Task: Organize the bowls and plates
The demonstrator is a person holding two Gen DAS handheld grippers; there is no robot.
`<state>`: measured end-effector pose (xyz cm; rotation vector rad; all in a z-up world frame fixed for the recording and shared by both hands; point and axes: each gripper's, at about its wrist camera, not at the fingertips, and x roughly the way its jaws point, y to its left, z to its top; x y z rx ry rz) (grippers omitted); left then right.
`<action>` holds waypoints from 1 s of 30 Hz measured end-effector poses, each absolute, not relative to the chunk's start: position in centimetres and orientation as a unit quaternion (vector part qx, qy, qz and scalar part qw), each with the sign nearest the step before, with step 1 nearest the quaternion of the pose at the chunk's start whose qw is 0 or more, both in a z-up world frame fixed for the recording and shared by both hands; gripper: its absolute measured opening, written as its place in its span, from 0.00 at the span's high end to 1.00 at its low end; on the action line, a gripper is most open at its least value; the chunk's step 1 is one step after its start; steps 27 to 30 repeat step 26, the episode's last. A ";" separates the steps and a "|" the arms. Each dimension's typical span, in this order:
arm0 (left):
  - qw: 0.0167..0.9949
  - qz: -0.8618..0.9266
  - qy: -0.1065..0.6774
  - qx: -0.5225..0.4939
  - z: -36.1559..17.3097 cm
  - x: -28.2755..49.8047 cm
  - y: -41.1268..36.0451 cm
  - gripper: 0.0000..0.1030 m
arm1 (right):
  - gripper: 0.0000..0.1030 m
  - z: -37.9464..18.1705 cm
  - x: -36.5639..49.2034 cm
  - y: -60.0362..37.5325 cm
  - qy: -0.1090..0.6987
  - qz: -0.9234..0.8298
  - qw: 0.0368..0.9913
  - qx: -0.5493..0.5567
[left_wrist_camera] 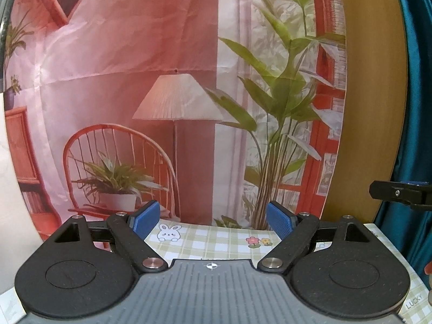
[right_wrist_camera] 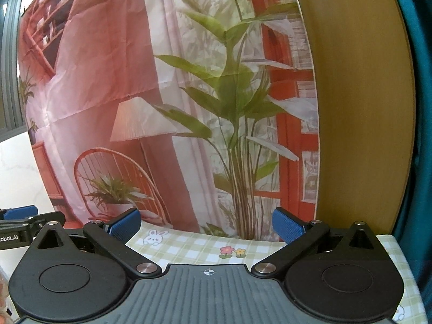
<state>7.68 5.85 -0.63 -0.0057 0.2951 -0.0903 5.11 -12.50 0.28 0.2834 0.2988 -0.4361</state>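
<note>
No plates or bowls show in either view. My left gripper [left_wrist_camera: 212, 220] is open and empty, its blue pads [left_wrist_camera: 144, 218] wide apart above a green checked tablecloth [left_wrist_camera: 210, 239]. My right gripper [right_wrist_camera: 206, 224] is also open and empty over the same cloth [right_wrist_camera: 189, 245]. The right gripper's tip shows at the right edge of the left wrist view [left_wrist_camera: 399, 193]. The left gripper's tip shows at the left edge of the right wrist view [right_wrist_camera: 21, 216]. Both point at the backdrop, held level above the table.
A printed fabric backdrop [left_wrist_camera: 175, 81] with a lamp, chair and plants hangs just behind the table's far edge. A wooden panel [left_wrist_camera: 372, 94] and a teal curtain [left_wrist_camera: 421, 108] stand to the right. A white wall [right_wrist_camera: 16, 167] is at left.
</note>
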 end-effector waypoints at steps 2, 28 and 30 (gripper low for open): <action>0.988 -0.044 0.146 0.000 -0.6 7.6 5.9 0.15 | 0.00 0.4 5.0 -12.5 0.145 -0.217 0.955 0.139; 0.988 -0.039 0.146 0.000 -0.4 7.7 6.1 0.15 | 0.00 0.6 4.8 -12.6 0.143 -0.220 0.955 0.140; 0.988 -0.039 0.146 0.000 -0.4 7.7 6.1 0.15 | 0.00 0.6 4.8 -12.6 0.143 -0.220 0.955 0.140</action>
